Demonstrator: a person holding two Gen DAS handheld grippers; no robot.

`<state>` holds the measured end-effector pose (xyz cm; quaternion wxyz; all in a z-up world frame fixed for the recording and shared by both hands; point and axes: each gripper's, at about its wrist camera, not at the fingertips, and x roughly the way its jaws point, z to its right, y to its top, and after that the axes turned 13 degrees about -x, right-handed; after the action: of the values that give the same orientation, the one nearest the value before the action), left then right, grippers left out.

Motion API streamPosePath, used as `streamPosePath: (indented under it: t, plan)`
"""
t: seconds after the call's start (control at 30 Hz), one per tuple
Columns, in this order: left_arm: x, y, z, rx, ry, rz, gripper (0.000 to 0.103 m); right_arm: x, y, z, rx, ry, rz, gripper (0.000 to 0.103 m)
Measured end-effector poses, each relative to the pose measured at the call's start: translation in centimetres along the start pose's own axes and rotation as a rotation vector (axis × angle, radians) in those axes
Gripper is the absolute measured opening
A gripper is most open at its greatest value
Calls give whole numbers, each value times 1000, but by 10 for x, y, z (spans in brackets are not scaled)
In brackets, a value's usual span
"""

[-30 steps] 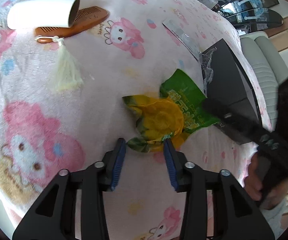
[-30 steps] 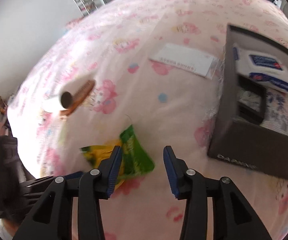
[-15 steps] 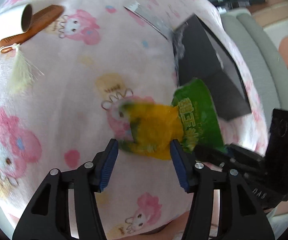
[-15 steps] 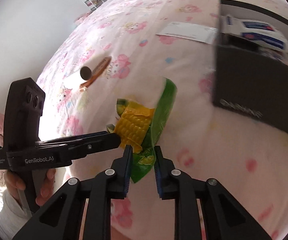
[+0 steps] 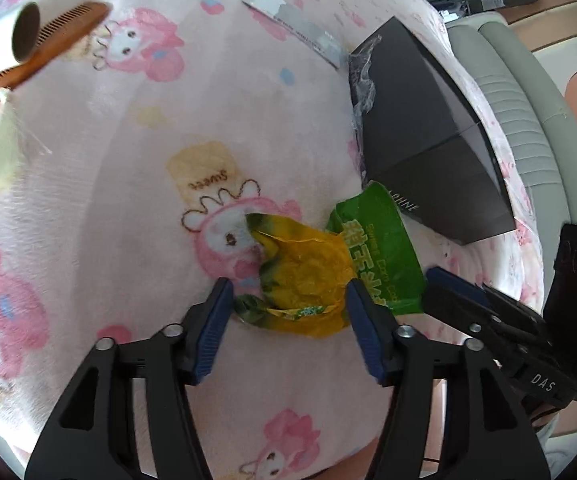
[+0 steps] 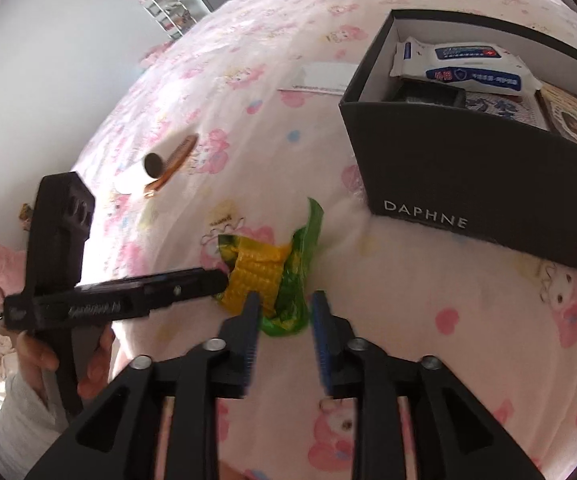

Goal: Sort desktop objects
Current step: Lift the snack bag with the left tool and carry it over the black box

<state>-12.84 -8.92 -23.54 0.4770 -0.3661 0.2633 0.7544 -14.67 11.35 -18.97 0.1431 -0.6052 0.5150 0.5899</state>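
With both grippers, left (image 5: 288, 312) and right (image 6: 284, 312), spread apart around it, the corn packet (image 5: 308, 276) looks light, crinkly and slippery, best pinched at its green flap.

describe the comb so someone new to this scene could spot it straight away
Start at the black shoe box on the pink cartoon blanket and look across to the far side. There a brown wooden comb lies against a white tube. Its teeth and pale tassel mark it out.
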Motion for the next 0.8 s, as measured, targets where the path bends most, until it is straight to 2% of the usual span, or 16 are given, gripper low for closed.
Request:
streamPosePath:
  t: [0.13, 0.2, 0.27, 0.3, 0.37, 0.5, 0.67, 0.8]
  plan:
    - [3, -4, 3, -1, -15, -11, 62, 26, 2, -1, -23, -2, -40, 35]
    - [3, -7, 6, 7, -10, -1, 56, 29, -2, 1, -17, 8, -32, 33]
    - [1, -11, 11, 30, 6, 13, 47, 28, -6, 3, -6, 23, -19, 24]
    - [1, -13, 15, 43, 9, 19, 47, 24, -8, 3, 2, 36, -9, 18]
    - [-4, -18, 23, 68, 7, 30, 44, 17, -11, 1, -1, 28, 4, 14]
    - [-21, -26, 43, 113, -2, 63, 44, -15, -18, -13, -52, -7, 61, 12]
    - [-45, -34, 77, 165, -61, 93, 44, -60, -19, -3, 5, 9, 159, 12]
    - [-55, -38, 111, 228, -121, 95, 44, -106, -12, 10, 50, 2, 274, 12]
